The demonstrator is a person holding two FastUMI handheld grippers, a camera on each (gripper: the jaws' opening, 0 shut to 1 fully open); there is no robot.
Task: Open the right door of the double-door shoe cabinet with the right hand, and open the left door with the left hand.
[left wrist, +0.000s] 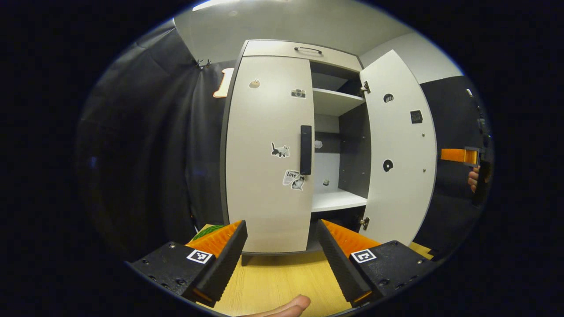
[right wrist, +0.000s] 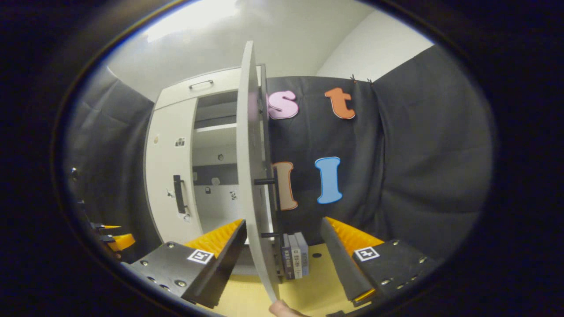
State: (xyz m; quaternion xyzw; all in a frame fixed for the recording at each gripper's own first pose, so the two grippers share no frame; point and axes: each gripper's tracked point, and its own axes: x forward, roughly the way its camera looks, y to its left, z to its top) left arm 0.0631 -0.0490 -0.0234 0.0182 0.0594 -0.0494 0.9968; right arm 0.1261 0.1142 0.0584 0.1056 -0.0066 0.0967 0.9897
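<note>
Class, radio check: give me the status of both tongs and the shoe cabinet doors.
Left tongs open, facing shut white left door, black handle untouched. Right tongs open, astride swung-out white right door. Nothing in the way.

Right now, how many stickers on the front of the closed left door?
4. On the left door: a small one near the top left, a camera near the top right, a cat beside the handle, and a cluster below it, which may be two overlapping.

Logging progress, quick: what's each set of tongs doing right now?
Left tongs: open, empty, facing the closed left door.
Right tongs: open, straddling the open right door edge, not gripping.
</note>
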